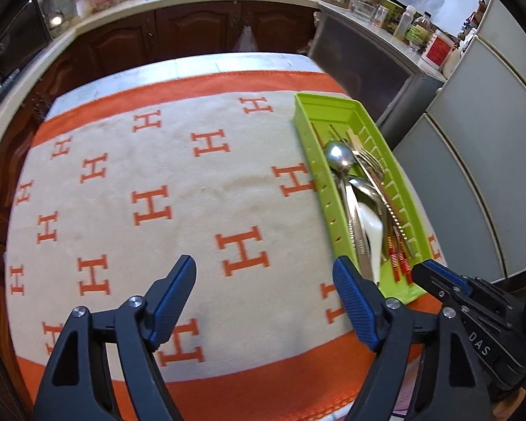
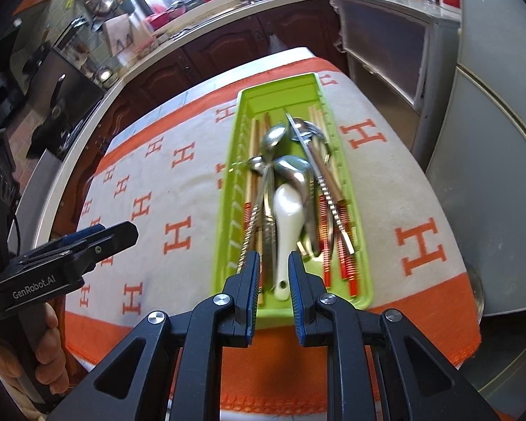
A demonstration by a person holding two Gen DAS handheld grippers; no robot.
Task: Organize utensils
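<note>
Two tongs over the tabletop [image 1: 193,189], left tongs [image 1: 264,298] spread wide, empty, right tongs [image 2: 272,280] narrowly apart around white spoon [image 2: 287,231] handle in green tray [image 2: 363,280], contact unclear

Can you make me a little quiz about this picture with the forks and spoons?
1. True or false: the green tray sits on a cloth printed with orange H letters.
2. What colour is the big spoon nearest the right gripper: A white, B blue, C black?
3. Fill in: the left gripper holds ____.

Key: 1 true. 2 A. 3 nothing; its jaws are wide apart above the cloth.
</note>
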